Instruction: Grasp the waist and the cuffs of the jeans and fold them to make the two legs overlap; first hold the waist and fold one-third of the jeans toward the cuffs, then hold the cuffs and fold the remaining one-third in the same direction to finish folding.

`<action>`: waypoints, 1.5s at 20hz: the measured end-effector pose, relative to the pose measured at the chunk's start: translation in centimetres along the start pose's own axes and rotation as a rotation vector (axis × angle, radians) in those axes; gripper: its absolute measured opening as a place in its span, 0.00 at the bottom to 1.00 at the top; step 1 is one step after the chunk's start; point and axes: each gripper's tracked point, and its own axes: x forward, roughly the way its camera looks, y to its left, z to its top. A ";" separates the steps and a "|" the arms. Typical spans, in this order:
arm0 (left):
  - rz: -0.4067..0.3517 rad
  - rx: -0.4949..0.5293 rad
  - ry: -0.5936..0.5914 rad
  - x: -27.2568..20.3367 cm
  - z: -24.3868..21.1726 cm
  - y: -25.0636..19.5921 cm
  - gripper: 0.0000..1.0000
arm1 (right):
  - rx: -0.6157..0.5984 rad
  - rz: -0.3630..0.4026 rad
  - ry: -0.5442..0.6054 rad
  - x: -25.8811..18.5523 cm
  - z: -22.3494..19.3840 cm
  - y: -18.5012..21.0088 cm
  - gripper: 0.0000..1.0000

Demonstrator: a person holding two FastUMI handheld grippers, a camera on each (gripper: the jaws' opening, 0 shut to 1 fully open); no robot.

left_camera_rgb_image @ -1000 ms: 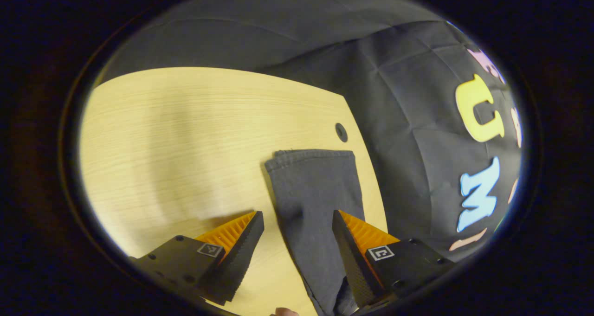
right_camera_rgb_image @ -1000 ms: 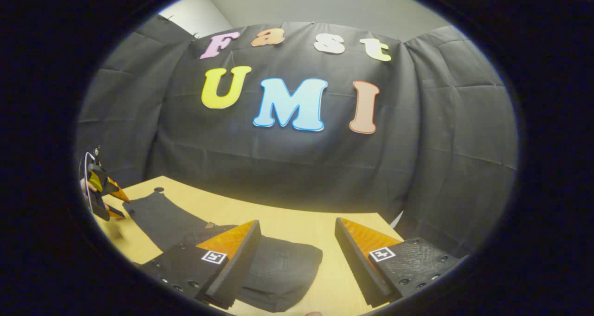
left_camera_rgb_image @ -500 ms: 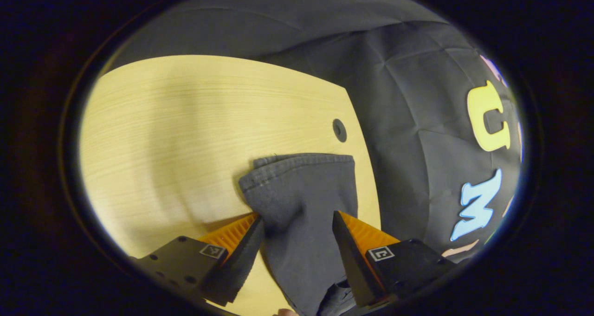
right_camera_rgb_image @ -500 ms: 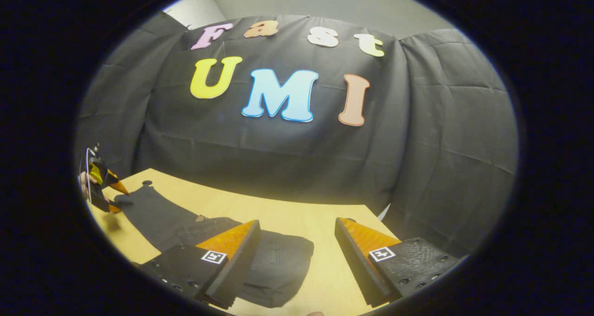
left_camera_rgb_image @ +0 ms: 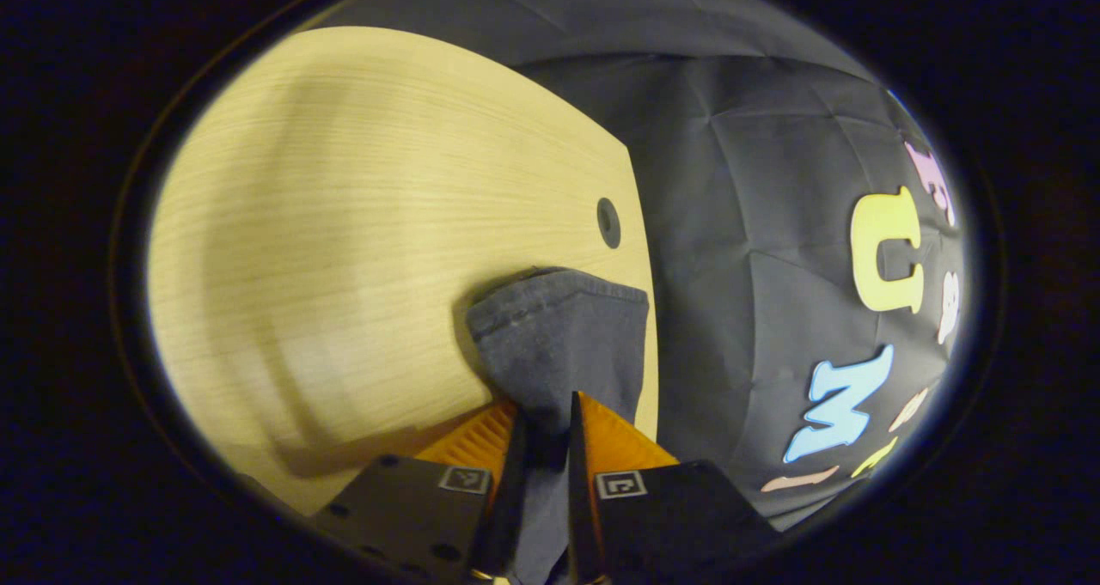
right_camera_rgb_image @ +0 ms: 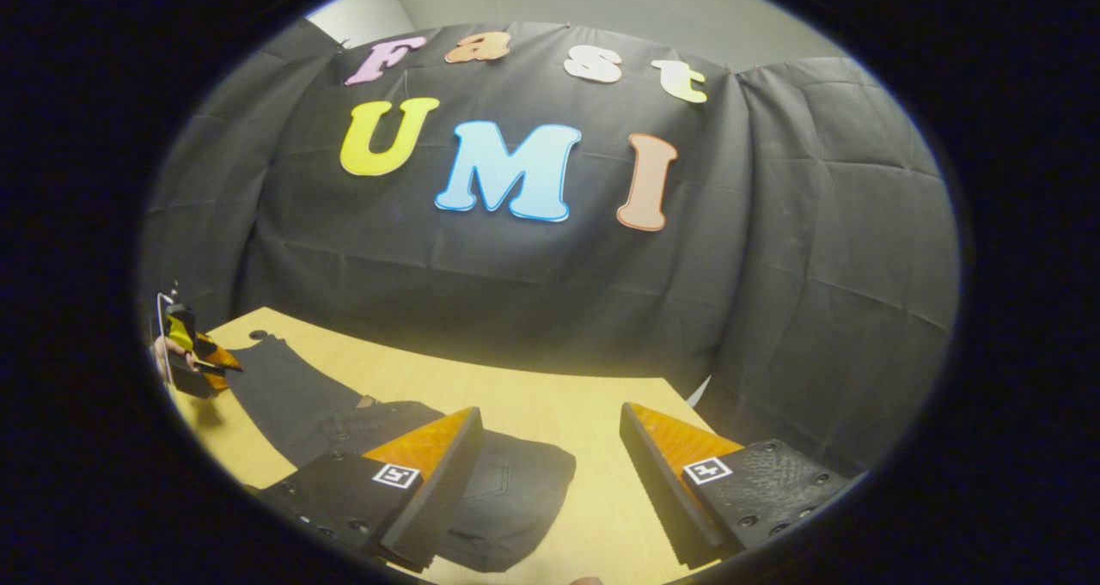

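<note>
your left tongs (left_camera_rgb_image: 543, 413) pinch the cuffs (left_camera_rgb_image: 559, 310); the jeans (right_camera_rgb_image: 387, 430) run lengthwise toward your wide-open, empty right tongs (right_camera_rgb_image: 550, 435).

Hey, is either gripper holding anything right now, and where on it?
The left gripper is shut on the jeans, pinching the leg just short of the cuffs. The right gripper is open, holding nothing.

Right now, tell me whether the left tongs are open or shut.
Shut. In the left gripper view the left tongs pinch the jeans near the cuff, dark fabric squeezed between both fingers.
</note>
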 end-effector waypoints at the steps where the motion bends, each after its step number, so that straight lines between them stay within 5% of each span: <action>1: -0.012 0.001 0.007 0.1 0.4 -0.4 0.25 | 0.003 -0.002 0.003 -0.1 -0.1 0.0 0.95; 3: -0.031 -0.004 0.005 -0.8 0.4 -0.8 0.22 | 0.001 0.004 0.002 -0.3 0.1 0.3 0.95; 4: -0.048 -0.005 0.002 -1.2 0.4 -1.2 0.13 | -0.004 0.008 0.001 -0.5 0.1 0.3 0.95; 15: -0.275 0.245 0.007 -6.9 -6.4 -14.9 0.13 | -0.001 0.043 -0.080 -1.9 2.4 -0.7 0.94; 21: -0.340 0.498 0.048 -10.6 -16.6 -22.2 0.13 | -0.001 0.124 -0.112 -1.8 3.3 -0.6 0.95; 25: -0.379 0.762 0.127 -11.9 -26.0 -25.8 0.13 | 0.015 0.173 -0.127 -1.6 3.6 -0.6 0.95; 30: -0.401 0.964 0.296 -12.7 -37.6 -25.4 0.13 | 0.042 0.185 -0.134 -1.1 3.4 -2.1 0.94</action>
